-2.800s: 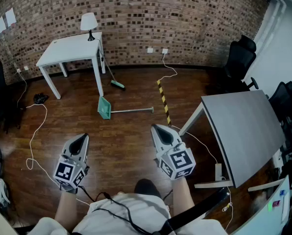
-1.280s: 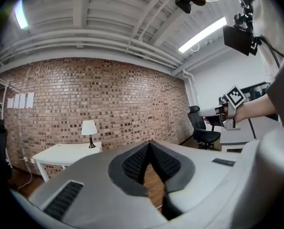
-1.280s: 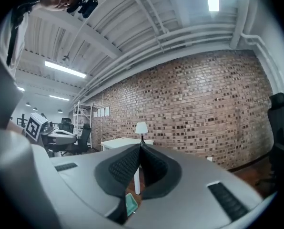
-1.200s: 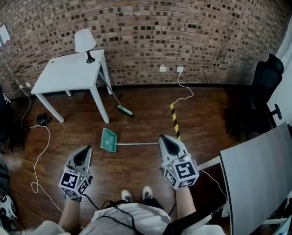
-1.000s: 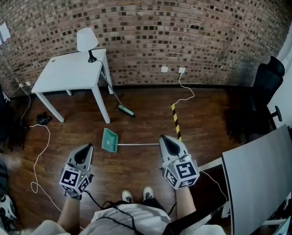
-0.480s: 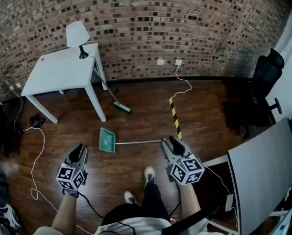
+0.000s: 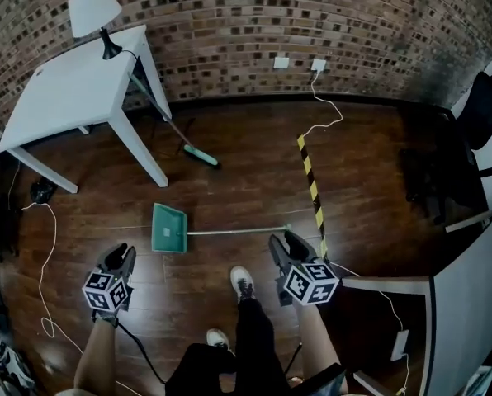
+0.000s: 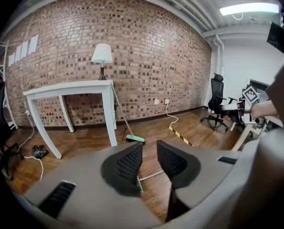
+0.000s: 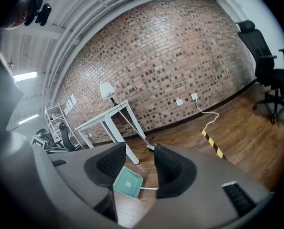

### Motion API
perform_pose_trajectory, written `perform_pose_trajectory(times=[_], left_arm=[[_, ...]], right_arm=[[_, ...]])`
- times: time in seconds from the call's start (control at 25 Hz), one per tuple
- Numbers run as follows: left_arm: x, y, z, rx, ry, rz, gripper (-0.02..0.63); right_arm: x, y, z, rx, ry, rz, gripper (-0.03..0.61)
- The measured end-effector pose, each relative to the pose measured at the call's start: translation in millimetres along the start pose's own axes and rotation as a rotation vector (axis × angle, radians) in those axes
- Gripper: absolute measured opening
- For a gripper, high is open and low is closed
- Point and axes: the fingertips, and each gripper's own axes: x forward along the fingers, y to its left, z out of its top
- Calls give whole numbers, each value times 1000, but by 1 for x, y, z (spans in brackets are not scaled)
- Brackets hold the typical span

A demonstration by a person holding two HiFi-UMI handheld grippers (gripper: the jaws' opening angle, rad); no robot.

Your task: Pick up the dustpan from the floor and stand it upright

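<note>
a brick wall (image 7: 312, 15) is seen behind a dark wooden floor (image 7: 246, 180); a white table (image 7: 64, 89) is set near it, topped by a white lamp (image 7: 93, 8).

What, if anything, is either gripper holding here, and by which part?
Nothing. The left gripper and right gripper have just opened their jaws, with nothing between them; the dustpan lies flat on the floor, ungripped.
</note>
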Motion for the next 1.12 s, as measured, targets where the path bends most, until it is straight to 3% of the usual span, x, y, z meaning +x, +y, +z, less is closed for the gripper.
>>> perform_pose_trajectory(times=[0.2,0.64,0.88,1.04,1.12], left_arm=[[93,46,-93,-26,149,68,104],[252,125,-264,-20,317,118,140],[296,155,-319,-15,379,159,158],[307,168,-335,-32,397,167,158],[309,173,-337,-8,411,180,199]], right_arm=[[74,-53,-91,22,45,21,198],[209,-210,-312,338,100,-41,198],[256,-278,-399,575,50,-85,210],[279,-298,-420,665,-15,-63,245],[286,-308,-427,715,-53,-65,246]])
